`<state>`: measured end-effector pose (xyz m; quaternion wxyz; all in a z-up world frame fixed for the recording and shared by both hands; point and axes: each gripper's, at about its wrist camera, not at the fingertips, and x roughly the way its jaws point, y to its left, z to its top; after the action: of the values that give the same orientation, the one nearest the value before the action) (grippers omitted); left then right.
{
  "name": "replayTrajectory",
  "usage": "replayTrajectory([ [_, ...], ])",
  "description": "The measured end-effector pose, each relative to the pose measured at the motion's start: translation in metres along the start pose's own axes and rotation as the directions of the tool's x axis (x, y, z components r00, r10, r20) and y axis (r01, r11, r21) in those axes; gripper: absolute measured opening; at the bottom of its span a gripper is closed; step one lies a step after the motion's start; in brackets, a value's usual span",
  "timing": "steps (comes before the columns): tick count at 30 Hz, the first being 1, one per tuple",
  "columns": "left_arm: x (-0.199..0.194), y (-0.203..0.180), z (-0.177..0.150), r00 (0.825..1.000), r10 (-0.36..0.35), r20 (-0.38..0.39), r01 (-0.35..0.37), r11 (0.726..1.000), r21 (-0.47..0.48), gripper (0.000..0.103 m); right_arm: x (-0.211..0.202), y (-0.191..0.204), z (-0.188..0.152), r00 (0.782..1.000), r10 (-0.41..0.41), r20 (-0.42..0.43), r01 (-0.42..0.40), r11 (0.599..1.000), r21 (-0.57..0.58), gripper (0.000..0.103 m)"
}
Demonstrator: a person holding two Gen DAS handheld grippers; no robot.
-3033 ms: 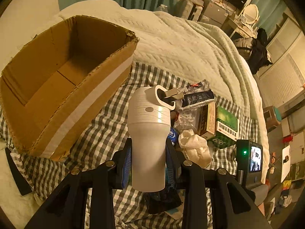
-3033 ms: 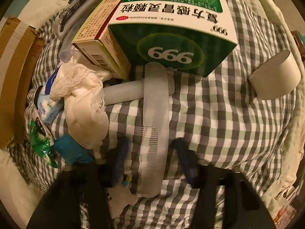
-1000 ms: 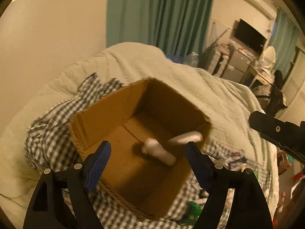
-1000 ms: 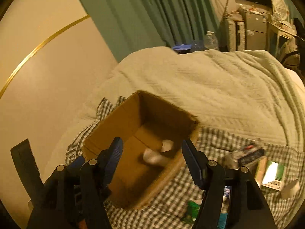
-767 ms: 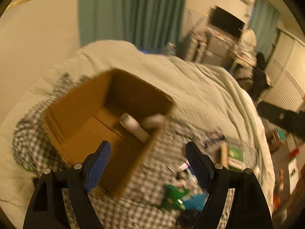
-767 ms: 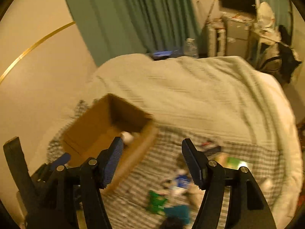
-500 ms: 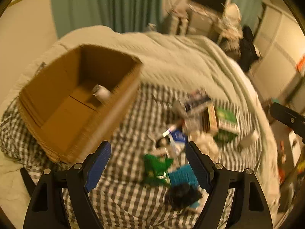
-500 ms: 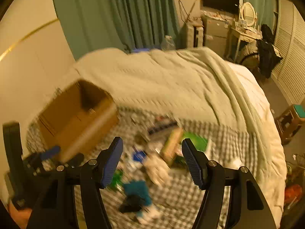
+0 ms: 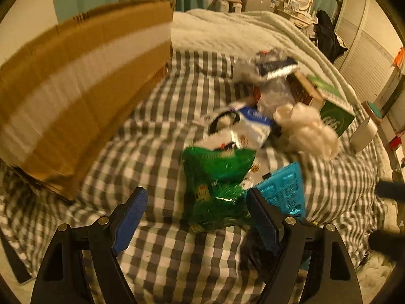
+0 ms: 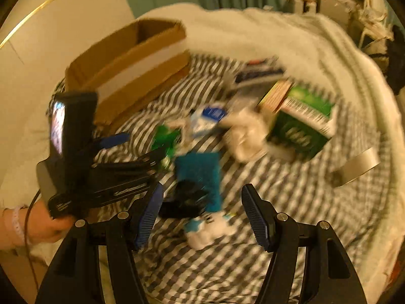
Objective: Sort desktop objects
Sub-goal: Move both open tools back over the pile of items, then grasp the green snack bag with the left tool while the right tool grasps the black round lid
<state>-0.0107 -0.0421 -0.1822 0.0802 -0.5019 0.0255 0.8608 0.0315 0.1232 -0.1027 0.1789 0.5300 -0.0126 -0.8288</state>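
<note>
On the checked bedspread, my left tongs and right tongs gape, released; I should straddle the green packet squarely before clenching.

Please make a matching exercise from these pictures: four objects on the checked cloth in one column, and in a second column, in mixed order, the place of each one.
Objects:
1. brown cardboard box
2. crinkled green plastic bag
3. green carton with white 999 print
4. white cylinder cup

Places:
A. lies between the open fingers of the left gripper
B. far right edge of the checked cloth
C. left side of the cloth
D. just right of the crumpled white cloth

Pairs: 1-C, 2-A, 3-D, 4-B
</note>
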Motion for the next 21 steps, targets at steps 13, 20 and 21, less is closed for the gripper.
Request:
replayTrajectory([
  [13, 0.019, 0.002, 0.000, 0.993, -0.117, -0.001, 0.117, 0.993, 0.011, 0.047, 0.060, -0.003, -0.016, 0.987, 0.012, -0.159, -0.016, 0.999, -0.027, 0.054],
  [20, 0.015, 0.007, -0.003, 0.988, -0.150, -0.031, 0.150, 0.989, 0.007, 0.032, 0.083, 0.007, -0.022, 0.981, -0.040, -0.192, 0.025, 0.996, -0.082, 0.012],
  [21, 0.013, 0.009, -0.004, 0.987, -0.155, -0.035, 0.155, 0.988, 0.000, 0.031, 0.084, 0.009, -0.023, 0.980, -0.058, -0.189, 0.042, 0.995, -0.088, 0.007],
])
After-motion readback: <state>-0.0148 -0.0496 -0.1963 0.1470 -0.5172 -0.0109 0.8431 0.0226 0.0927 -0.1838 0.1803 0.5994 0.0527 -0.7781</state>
